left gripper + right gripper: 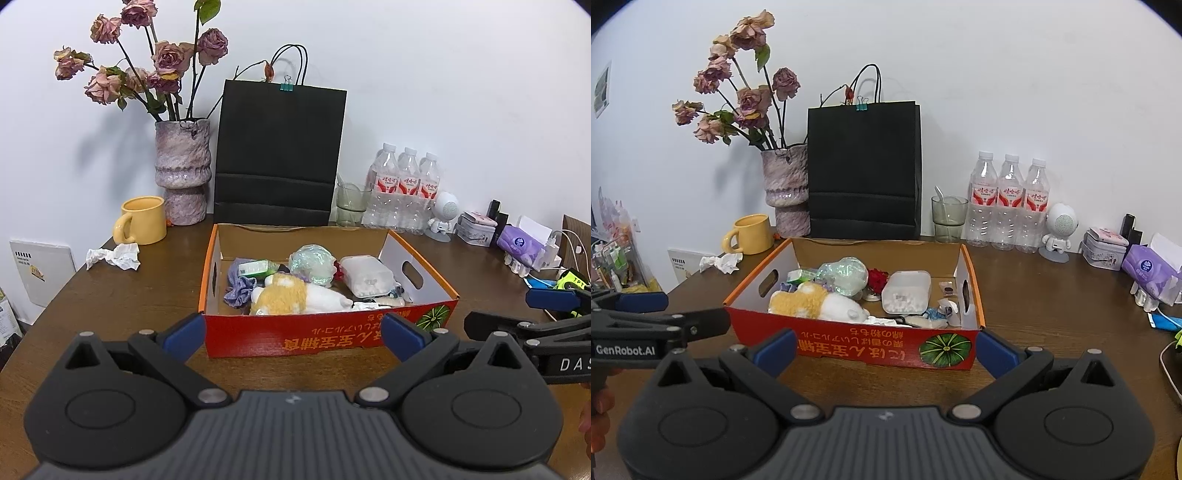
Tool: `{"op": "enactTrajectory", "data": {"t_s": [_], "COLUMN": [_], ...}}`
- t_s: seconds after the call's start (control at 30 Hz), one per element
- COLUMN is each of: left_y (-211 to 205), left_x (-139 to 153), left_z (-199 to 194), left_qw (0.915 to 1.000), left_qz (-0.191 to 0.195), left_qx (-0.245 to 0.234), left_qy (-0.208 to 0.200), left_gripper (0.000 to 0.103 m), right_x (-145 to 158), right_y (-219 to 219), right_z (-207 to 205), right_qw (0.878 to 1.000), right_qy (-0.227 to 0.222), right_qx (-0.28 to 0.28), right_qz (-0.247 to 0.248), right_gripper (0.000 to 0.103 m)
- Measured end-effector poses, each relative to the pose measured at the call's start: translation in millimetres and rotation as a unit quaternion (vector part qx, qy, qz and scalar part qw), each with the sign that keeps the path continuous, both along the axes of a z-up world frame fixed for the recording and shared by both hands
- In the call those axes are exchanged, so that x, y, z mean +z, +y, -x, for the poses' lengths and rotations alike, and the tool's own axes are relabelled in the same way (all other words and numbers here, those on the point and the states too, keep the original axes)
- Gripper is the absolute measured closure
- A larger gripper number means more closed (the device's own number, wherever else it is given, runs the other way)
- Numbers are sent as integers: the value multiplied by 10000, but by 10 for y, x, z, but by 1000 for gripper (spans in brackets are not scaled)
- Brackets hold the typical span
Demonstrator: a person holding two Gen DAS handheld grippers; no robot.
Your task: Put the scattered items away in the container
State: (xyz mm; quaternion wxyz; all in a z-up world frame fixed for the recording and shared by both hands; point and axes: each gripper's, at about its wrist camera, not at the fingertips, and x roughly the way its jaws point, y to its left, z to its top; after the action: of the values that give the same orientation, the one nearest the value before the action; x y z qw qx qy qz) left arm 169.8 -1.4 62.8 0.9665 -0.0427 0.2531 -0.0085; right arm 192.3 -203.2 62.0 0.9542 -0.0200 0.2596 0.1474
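An orange-red cardboard box [332, 332] [849, 341] stands on the wooden table in the middle of both views. Inside lie a yellow and white plush toy [291, 295] [816, 301], a clear plastic case [367, 275] [907, 291], an iridescent wrapped bundle [312, 264] [844, 275], a purple cloth [238, 286], a small green box [253, 267] and a red item [877, 278]. My left gripper [293, 334] is open with nothing between its fingers, just before the box's near wall. My right gripper [884, 349] is open and empty as well, facing the same wall.
A crumpled white tissue [114, 256] [722, 263] lies left of the box beside a yellow mug [142, 221]. Behind stand a vase of dried roses [183, 171], a black paper bag [279, 158], a glass [349, 205], three water bottles [406, 192], a small white robot figure [441, 218], a tin and a purple tissue pack [521, 243].
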Motion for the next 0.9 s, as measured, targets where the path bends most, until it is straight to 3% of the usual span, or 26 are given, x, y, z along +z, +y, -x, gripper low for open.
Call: {"op": "enactTrajectory", "data": {"t_s": [0.9], "left_y": [-34], "left_x": [-74], "left_z": [20], "left_qw": [9999], "left_qz": [-34], "left_qx": [-41], "left_qy": [109], "left_gripper": [0], "right_x": [-49], "right_y": [-21], "right_z": [19], "right_qw": [9999], "right_qy": [99], "right_qx": [-26], "right_qz": [17], "right_gripper": [0]}}
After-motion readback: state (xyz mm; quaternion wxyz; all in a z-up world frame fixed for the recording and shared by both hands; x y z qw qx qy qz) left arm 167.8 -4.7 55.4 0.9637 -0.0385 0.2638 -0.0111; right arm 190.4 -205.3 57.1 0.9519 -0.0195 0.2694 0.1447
